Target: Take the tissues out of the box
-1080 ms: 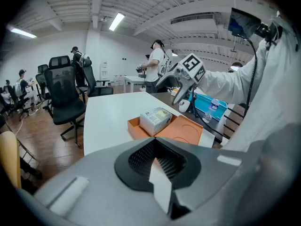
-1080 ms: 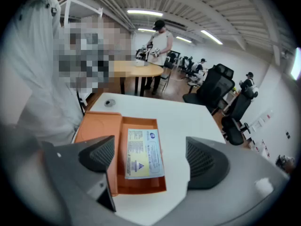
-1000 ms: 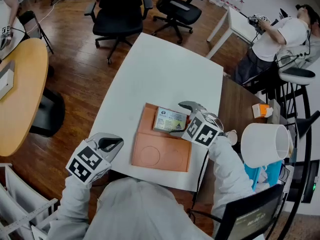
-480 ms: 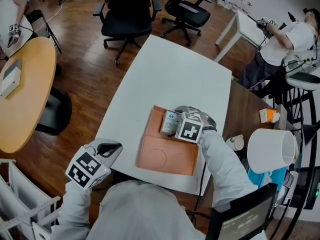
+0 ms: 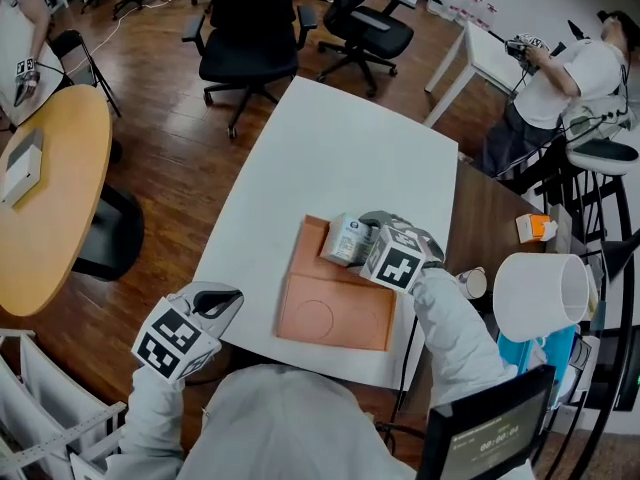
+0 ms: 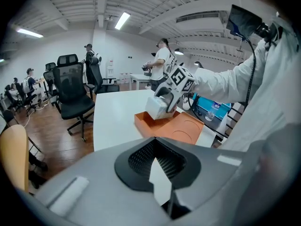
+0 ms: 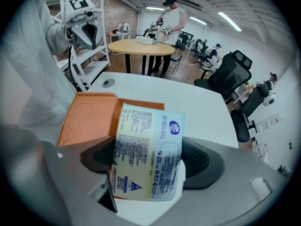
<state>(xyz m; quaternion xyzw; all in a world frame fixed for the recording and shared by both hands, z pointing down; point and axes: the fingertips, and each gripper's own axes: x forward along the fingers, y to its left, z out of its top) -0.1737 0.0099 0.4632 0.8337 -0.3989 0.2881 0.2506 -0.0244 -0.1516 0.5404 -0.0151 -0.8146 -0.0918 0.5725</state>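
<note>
A small wrapped tissue pack (image 5: 348,238) with a blue and pale yellow label sits between the jaws of my right gripper (image 5: 366,236). The jaws are closing on it and hold it tilted above the far end of the flat orange box (image 5: 335,313). From the left gripper view the pack (image 6: 157,107) hangs clear of the box (image 6: 183,128). The pack (image 7: 148,152) fills the right gripper view, over the box (image 7: 87,119). My left gripper (image 5: 218,301) hovers at the table's near left edge, jaws together and empty, well away from the box.
The box lies on a white table (image 5: 330,148). A brown desk (image 5: 490,218) to the right carries a paper cup (image 5: 470,283) and a white lampshade (image 5: 535,288). Office chairs (image 5: 250,28) stand beyond the table, a round wooden table (image 5: 40,188) at left, a person (image 5: 560,78) at far right.
The pack lay flat in the box's far end a second ago. My right gripper came over it, closed around it and tipped it up off the box. The left gripper barely moved.
</note>
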